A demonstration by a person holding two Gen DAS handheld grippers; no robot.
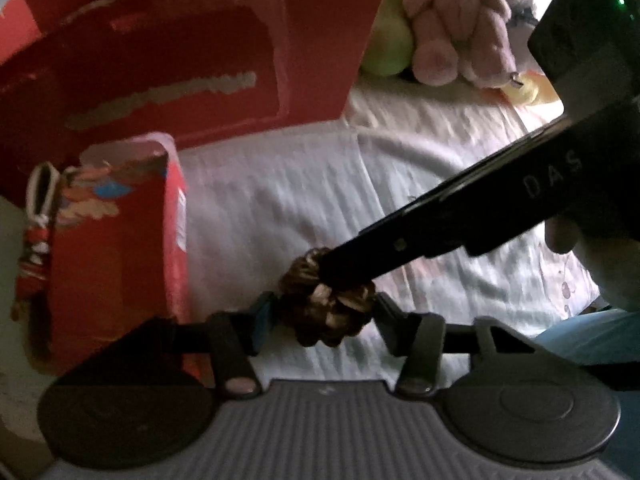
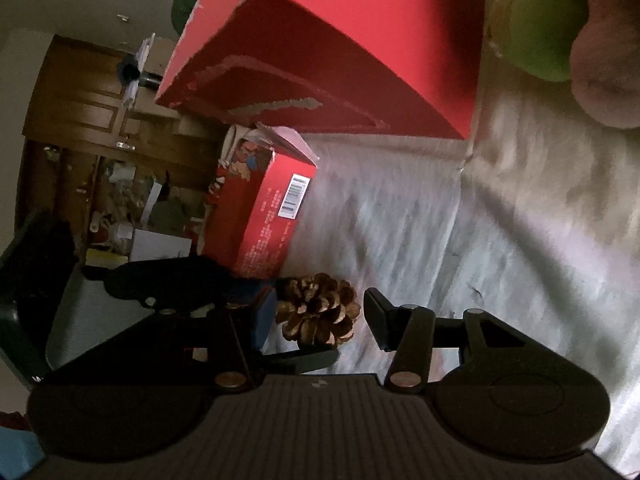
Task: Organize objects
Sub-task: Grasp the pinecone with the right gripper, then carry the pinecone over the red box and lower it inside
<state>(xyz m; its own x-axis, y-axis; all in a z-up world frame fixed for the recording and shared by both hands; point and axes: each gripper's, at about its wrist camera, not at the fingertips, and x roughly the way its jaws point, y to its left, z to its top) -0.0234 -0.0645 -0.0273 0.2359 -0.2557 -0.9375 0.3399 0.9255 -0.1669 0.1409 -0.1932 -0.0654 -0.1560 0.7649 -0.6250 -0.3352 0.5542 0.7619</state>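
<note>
Far left of my left tool [image 1: 318, 316]: a small red carton [image 1: 120, 248], upright on the white bed sheet [image 1: 280, 200], top flap open, a tasselled charm [image 1: 38, 232] hanging beside it. Behind it stands the large red box [image 1: 192, 64], open at the top.

Centre: the pine cone [image 1: 328, 312] sits between the left tool's fingers, which appear to press it on both sides. I read this as a grip, not certain. My right tool [image 2: 320, 316] reaches in from the right; in its own view the pine cone [image 2: 318, 310] touches the left finger while the right finger stands just clear, so it is spread, not gripping.

Step in hand, as I judge it: a handover or joint pick of the cone.

Far right, beyond the tools: green ball [image 1: 390, 44], pink plush toy [image 1: 452, 24].

Next move calls for one tool holding firmly while the other lets go, then a carry left toward a box. Scales are brittle; squeeze lightly.
</note>
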